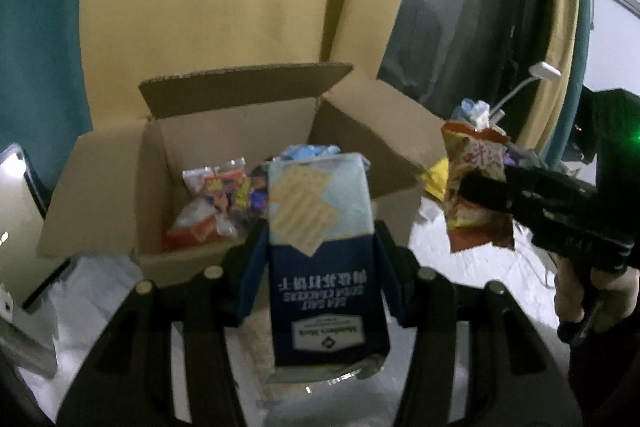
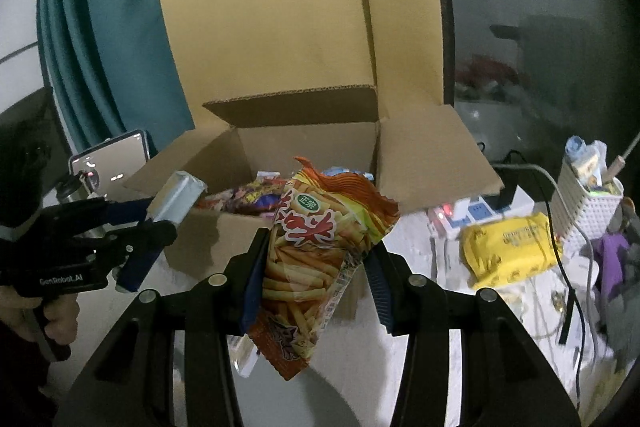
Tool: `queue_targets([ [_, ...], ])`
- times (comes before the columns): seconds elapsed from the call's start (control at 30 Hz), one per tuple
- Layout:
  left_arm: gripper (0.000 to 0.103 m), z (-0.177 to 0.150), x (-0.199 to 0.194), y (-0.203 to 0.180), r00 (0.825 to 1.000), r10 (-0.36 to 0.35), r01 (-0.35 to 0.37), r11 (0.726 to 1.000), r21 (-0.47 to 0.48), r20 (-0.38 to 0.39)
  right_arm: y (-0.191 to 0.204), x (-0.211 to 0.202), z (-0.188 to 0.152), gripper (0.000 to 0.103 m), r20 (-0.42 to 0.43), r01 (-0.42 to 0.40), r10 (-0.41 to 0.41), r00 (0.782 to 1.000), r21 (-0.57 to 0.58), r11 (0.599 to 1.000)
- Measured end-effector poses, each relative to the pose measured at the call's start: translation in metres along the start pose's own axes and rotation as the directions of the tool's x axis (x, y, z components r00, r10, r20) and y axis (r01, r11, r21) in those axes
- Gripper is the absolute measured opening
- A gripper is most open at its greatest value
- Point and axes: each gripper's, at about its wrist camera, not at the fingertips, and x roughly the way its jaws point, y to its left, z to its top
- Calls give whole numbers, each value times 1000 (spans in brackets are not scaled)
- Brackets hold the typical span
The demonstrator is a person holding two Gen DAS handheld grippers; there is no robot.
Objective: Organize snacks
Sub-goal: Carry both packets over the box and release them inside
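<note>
Crinkly, light and crushable, the chip bag (image 2: 316, 259) sits pinched mid-body in the right gripper (image 2: 316, 267) before the cardboard box (image 2: 432, 155), while the left gripper (image 1: 320, 267) clamps the stiffer cracker pack (image 1: 324, 247) nearby.

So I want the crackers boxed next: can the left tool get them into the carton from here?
Probably yes: the left tool holds the crackers just before the carton, whose flaps are open.

Matt corrugated cardboard box (image 1: 224, 143), glossy snack bag (image 2: 316, 251)
</note>
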Motion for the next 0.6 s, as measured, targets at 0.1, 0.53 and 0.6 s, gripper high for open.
queue_targets([
  [0.1,52,11,10,7,1000,4,-4,1000,-8,8,-1,12,7,48,-2,2,-2,1000,-5,1000],
  [0.53,52,44,58,32,998,54,-54,998,-40,14,-10,63,36,48,19,-8,8,1000,-5,1000],
  [0.6,53,45,64,38,999,52,-52,997,-53,10,-10,71,40,48,16,-4,4,1000,-7,1000],
])
